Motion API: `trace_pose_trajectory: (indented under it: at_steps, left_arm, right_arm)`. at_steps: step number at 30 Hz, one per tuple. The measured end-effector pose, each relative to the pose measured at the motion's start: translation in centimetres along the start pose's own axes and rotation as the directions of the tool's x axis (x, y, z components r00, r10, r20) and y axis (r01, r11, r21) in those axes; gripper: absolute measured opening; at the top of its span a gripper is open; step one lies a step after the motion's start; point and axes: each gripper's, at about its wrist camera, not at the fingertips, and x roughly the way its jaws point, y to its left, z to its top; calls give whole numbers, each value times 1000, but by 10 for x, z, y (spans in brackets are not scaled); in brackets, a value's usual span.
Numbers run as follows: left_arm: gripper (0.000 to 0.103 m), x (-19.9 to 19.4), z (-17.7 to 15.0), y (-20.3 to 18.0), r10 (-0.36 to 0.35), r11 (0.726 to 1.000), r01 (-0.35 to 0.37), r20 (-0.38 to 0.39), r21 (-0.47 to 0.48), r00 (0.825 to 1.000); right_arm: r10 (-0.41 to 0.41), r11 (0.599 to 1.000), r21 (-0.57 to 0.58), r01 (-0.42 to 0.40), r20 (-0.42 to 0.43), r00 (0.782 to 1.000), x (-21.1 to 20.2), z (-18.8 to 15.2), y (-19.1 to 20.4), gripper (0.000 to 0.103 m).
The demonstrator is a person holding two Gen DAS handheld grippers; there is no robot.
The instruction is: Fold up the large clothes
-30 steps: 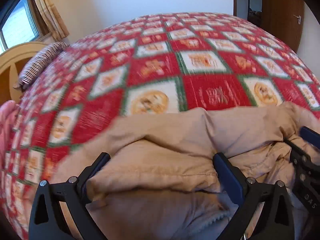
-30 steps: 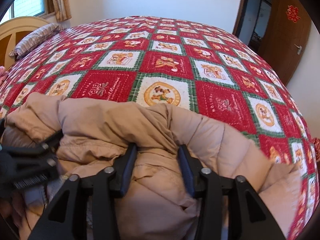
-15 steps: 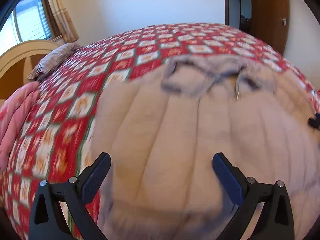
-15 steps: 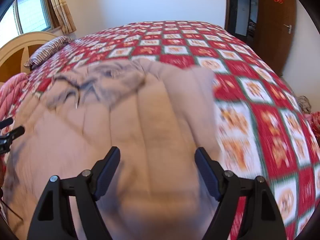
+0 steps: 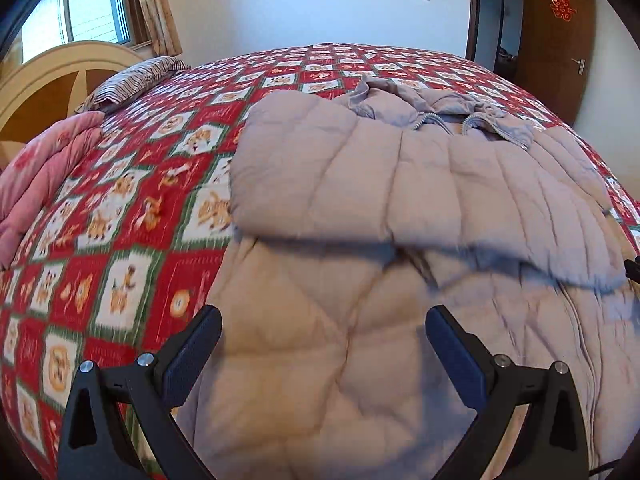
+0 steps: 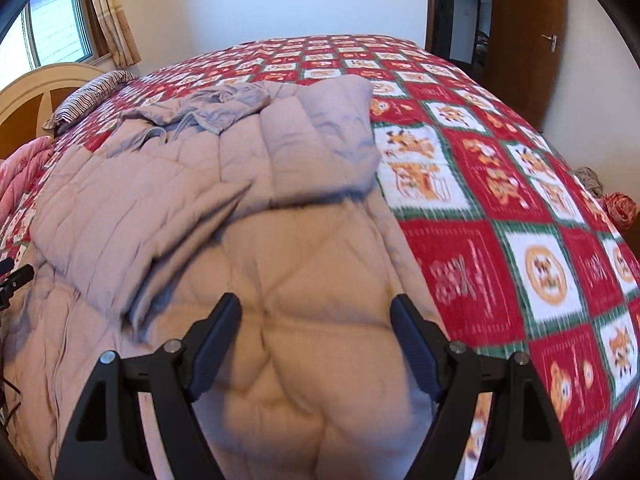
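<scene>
A beige quilted down coat lies spread on the bed, collar and zipper at the far end. Both sleeves are folded across its chest. In the right wrist view the same coat fills the left and middle. My left gripper hangs open over the coat's near left part, nothing between its fingers. My right gripper is open over the near right part, also holding nothing. Each gripper's tip peeks into the other's view at the frame edge.
The bed has a red, white and green patterned cover. A striped pillow and a wooden headboard stand at the far left, with a pink quilt beside them. A brown door is at the far right.
The bunched coat now lies flat with the sleeves folded over. The right gripper let go of a fold and widened. Both grippers drew back toward the coat's near end.
</scene>
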Motion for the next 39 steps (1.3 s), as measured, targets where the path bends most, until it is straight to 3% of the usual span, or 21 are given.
trace_pose_trajectory:
  at_steps: [8, 18, 33, 39]
  left_arm:
    - [102, -24, -46, 19, 35, 999, -35, 12, -10, 999]
    - [102, -48, -89, 31, 20, 999, -20, 23, -32, 1000]
    - [102, -74, -136, 50, 7, 997, -3, 57, -77, 998]
    - [102, -77, -147, 59, -9, 995, 15, 63, -102, 998]
  right_arm:
    - [-25, 1000, -14, 25, 17, 1000, -26, -39, 1, 80]
    - [-13, 1000, 26, 12, 34, 999, -53, -74, -5, 80]
    - [-27, 997, 76, 20, 98, 995, -94, -124, -13, 80]
    - [-57, 994, 102, 48, 86, 995, -103, -139, -23, 80]
